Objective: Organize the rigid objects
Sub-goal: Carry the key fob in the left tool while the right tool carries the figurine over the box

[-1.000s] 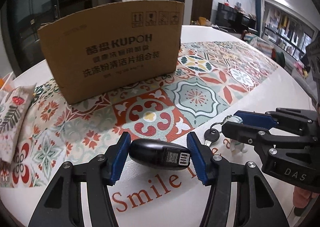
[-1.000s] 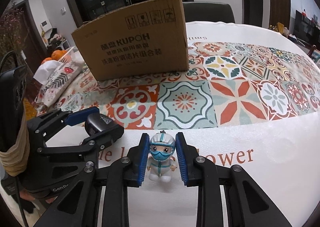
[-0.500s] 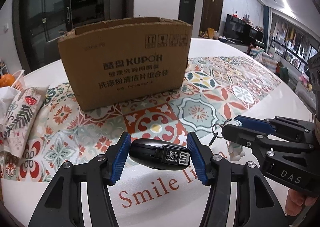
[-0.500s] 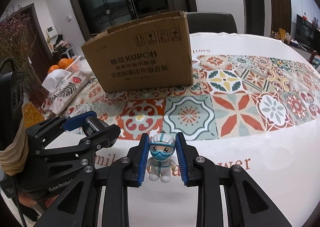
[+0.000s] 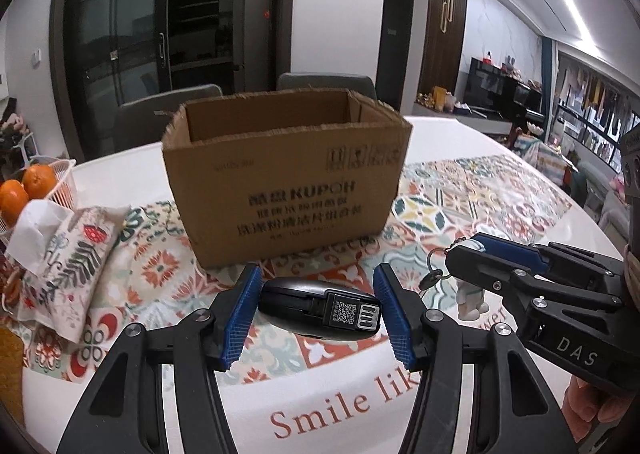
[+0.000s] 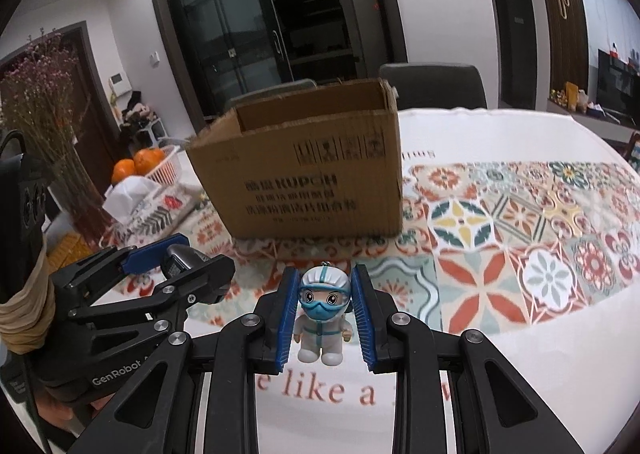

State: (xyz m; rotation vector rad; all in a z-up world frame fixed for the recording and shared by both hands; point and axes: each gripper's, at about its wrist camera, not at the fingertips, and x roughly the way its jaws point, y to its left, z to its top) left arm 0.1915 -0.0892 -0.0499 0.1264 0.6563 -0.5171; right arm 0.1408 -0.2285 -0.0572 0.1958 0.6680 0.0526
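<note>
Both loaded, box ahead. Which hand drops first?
Slight edge to left. The left gripper holds the black device squarely below the cardboard box front, opening visible. The right gripper with the figurine keychain faces the box's right part, so it needs more sideways travel.

Corrugated brown cardboard, matt, is seen on the box (image 5: 280, 190), with rough torn top edges. Glossy black plastic is shown by the key fob (image 5: 316, 308); smooth painted plastic by the figurine (image 6: 322, 318). Claw pads (image 5: 244, 318) are ribbed blue rubber on matt black plastic arms with metal screws. The desk (image 6: 540, 354) is covered by a smooth, faintly shiny printed cloth.
</note>
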